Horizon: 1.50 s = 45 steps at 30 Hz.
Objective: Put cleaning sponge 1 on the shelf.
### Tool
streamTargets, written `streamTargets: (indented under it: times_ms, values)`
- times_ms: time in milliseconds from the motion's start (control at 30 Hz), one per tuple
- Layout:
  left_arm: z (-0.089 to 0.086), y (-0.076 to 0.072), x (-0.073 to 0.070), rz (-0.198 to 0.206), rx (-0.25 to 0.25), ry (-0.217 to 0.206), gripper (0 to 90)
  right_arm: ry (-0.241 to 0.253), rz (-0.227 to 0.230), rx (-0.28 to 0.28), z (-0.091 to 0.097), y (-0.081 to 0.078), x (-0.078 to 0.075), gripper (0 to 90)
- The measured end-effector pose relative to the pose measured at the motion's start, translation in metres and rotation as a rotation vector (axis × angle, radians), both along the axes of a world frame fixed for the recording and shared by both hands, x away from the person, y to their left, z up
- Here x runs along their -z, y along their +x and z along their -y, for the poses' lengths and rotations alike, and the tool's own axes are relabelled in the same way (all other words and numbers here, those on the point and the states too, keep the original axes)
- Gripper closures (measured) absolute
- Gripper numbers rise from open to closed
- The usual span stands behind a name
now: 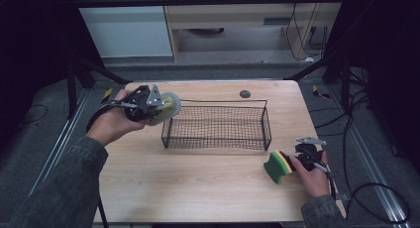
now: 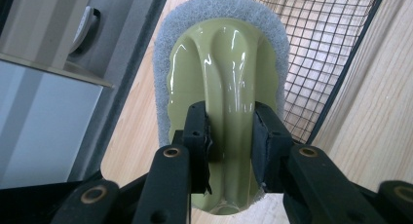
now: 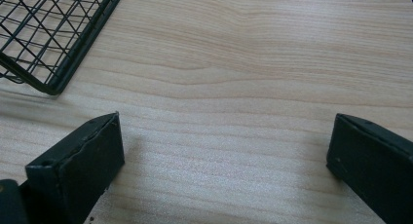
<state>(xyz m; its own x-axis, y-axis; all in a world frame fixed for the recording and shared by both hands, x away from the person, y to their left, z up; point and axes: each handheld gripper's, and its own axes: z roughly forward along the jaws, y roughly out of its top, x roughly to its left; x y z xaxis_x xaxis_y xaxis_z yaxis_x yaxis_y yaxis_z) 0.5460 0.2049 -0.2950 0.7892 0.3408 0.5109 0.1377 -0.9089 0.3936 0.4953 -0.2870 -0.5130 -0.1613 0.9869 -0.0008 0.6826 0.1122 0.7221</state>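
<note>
My left gripper (image 1: 157,108) is shut on the glossy ridge of a pale green scrubber (image 1: 169,108) backed with a grey pad. It holds the scrubber in the air at the left end of a black wire basket (image 1: 218,147). In the left gripper view the jaws (image 2: 229,131) pinch the scrubber (image 2: 226,63), with the basket (image 2: 321,53) beyond it. A green and yellow sponge (image 1: 276,167) rests on the table at front right, right by my right gripper (image 1: 293,161). In the right gripper view that gripper (image 3: 224,151) stands open over bare wood, and a basket corner (image 3: 53,44) is at upper left.
The wooden table (image 1: 198,193) has a small black round cap (image 1: 245,93) near its far edge. The basket looks empty. Dark frame legs and cables stand on the floor at both sides.
</note>
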Motion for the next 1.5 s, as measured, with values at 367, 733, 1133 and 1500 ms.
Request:
streamTargets:
  times_ms: [367, 733, 1133, 1500]
  values:
    - [0.024, 0.000, 0.001, 0.032, 0.053, 0.057, 70.4, 0.000, 0.001, 0.001, 0.000, -0.001, 0.000, 0.4]
    - [0.037, 0.005, 0.003, 0.022, 0.083, 0.090, 70.5, 0.001, 0.001, 0.001, 0.000, -0.001, 0.000, 0.4]
    - [0.052, 0.026, 0.013, 0.032, 0.141, 0.099, 70.5, -0.001, 0.002, -0.004, 0.000, 0.000, 0.000, 0.4]
    - [0.063, 0.024, 0.020, 0.072, 0.164, 0.153, 70.5, -0.001, -0.001, -0.005, 0.000, 0.000, 0.000, 0.4]
